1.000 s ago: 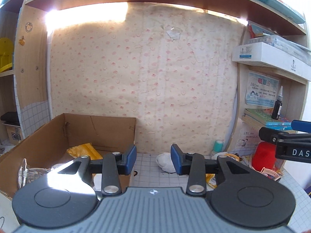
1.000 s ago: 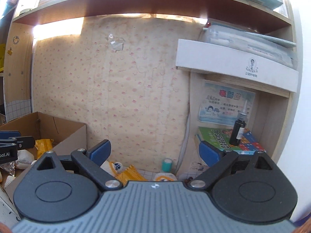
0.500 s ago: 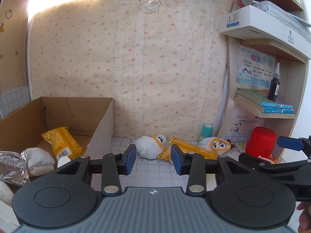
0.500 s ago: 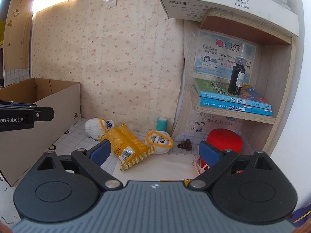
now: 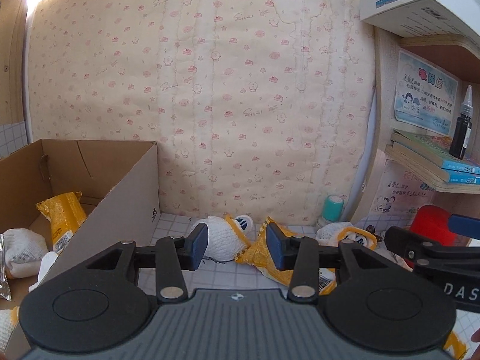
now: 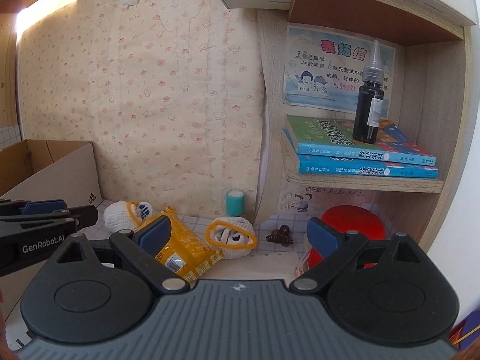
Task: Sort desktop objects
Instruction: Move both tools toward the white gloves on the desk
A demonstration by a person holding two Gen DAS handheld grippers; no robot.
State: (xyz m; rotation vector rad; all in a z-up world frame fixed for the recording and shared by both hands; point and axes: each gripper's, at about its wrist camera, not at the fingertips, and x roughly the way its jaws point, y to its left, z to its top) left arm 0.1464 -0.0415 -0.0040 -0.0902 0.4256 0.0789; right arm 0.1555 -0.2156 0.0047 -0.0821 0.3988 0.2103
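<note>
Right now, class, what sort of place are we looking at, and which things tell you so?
Most likely a child's study desk at home: stacked workbooks on a side shelf, a school praise certificate pinned behind them, and cartoon wallpaper at the back.

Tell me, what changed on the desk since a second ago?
Both grippers came down closer to the desk; the left gripper now faces the white knitted glove, jaws opening. Nothing was grabbed. The yellow snack packet and brown cardboard box stayed put.

two white gloves (image 6: 126, 216) (image 6: 232, 235), one yellow packet (image 6: 183, 244), two books (image 6: 360, 145) (image 6: 366, 168), one bottle (image 6: 369, 117)
</note>
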